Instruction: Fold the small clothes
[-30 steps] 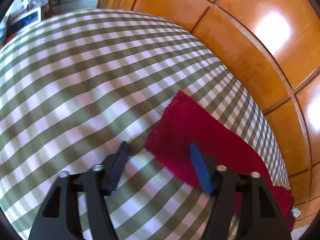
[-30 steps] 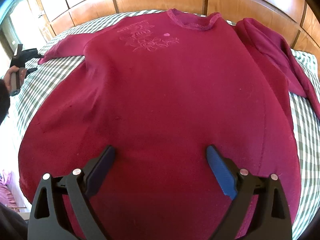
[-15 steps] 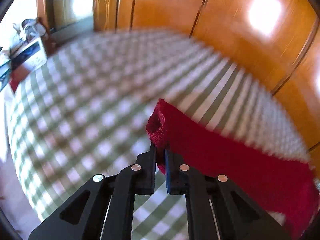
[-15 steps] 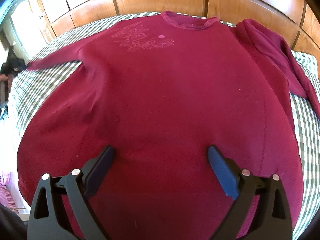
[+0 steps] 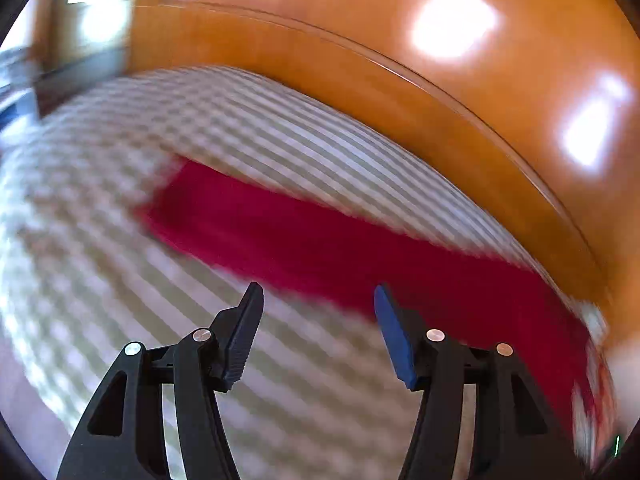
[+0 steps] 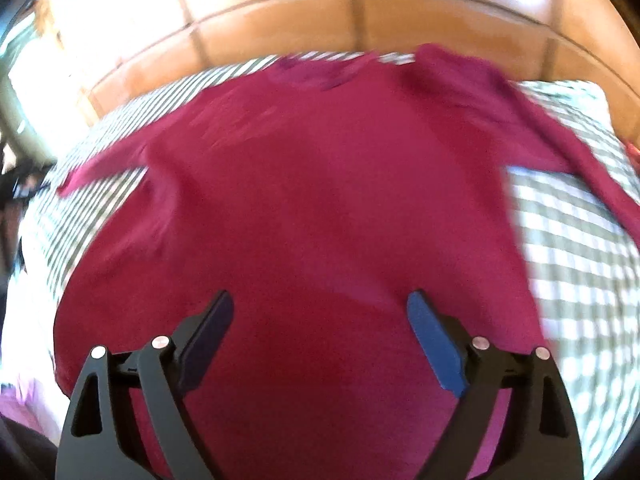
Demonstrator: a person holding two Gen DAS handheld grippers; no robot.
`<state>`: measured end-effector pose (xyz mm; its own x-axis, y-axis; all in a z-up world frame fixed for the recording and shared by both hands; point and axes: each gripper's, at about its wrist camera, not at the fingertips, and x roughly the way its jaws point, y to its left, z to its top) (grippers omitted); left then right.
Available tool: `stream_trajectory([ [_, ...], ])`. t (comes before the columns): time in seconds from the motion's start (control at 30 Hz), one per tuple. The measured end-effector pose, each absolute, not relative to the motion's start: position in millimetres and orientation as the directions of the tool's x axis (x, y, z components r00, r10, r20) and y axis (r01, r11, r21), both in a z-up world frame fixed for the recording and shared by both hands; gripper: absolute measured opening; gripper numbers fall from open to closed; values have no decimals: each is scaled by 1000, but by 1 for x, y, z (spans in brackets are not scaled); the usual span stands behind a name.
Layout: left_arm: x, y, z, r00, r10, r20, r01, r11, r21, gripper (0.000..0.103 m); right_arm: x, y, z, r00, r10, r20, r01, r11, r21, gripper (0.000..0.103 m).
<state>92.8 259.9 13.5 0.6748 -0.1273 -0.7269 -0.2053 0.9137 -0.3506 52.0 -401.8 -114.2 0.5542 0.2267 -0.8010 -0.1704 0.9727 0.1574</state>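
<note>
A dark red sweater (image 6: 332,200) lies spread flat on the green-and-white checked bedcover (image 6: 580,240), neckline toward the wooden headboard. Its left sleeve (image 5: 304,236) stretches straight across the cover in the blurred left wrist view. My left gripper (image 5: 318,300) hovers just short of that sleeve, its jaws opening with nothing between them. My right gripper (image 6: 320,304) hangs above the sweater's lower body, wide but closing slightly, nothing between its fingers. The right sleeve (image 6: 532,120) lies bent down the right side.
A glossy wooden headboard (image 5: 400,80) runs along the far edge of the bed. The bed's left edge drops off beside a bright window area (image 6: 24,92). Checked cover lies bare to the right of the sweater body.
My left gripper closed on the sleeve cuff, lifted and pulled it out straight, then let go and drew back. The sleeve now lies flat. My right gripper pulled back a little.
</note>
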Motion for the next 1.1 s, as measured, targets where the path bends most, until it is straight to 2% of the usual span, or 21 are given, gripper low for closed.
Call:
stream_trajectory([
  [0.13,46,175,0,579,-419,-700,84,884,-459,58,36,-460,-113,576,160,-801,-39,985,168,87],
  [0.2,26,139,-13,498,-506,-704,170,853,-493,69,26,-482,-119,572,112,-812,18,989,150,87],
  [0.3,2,97,-34,407,-513,-756,244,858,-452,70,10,-512,-133,533,100,-840,89,981,173,80],
  [0.4,-10,75,-47,405,-419,-813,260,905,-337,67,-10,-517,-133,531,139,-836,52,979,196,71],
  [0.47,-14,73,-47,403,-432,-806,257,899,-354,38,-18,-516,-134,525,165,-835,30,977,212,59],
  [0.5,-15,75,-47,393,-448,-803,244,893,-378,13,-22,-514,-134,523,175,-835,15,977,214,53],
  [0.53,-18,77,-50,392,-458,-798,235,888,-395,12,-22,-513,-133,521,183,-834,1,977,214,40],
  [0.57,-24,77,-52,396,-466,-791,227,884,-408,11,-23,-510,-132,519,192,-833,-16,977,215,23],
  [0.6,-27,83,-51,396,-481,-782,217,877,-429,11,-21,-507,-132,514,197,-835,-29,977,212,15],
  [0.63,-30,88,-53,395,-495,-774,206,869,-451,10,-20,-504,-130,508,203,-837,-46,977,209,10],
  [0.77,-36,107,-58,390,-528,-754,140,843,-519,10,-31,-509,-118,513,247,-822,-83,968,239,9],
  [0.93,-36,110,-69,357,-504,-787,90,857,-508,14,-35,-504,-132,450,236,-861,-131,972,198,10],
  [0.97,-33,111,-64,366,-492,-790,83,863,-499,17,-33,-507,-131,449,244,-860,-121,970,212,18],
  [1.0,-29,111,-55,396,-457,-796,84,881,-465,24,-32,-512,-128,456,244,-856,-107,970,220,26],
  [1.03,-26,114,-47,424,-430,-797,84,895,-438,27,-31,-518,-124,475,231,-849,-96,973,211,40],
  [1.07,-23,115,-39,454,-413,-790,84,902,-423,29,-29,-523,-121,491,217,-844,-88,976,200,47],
  [1.1,-19,115,-31,477,-409,-778,88,903,-421,29,-27,-531,-117,510,197,-837,-70,980,188,48],
])
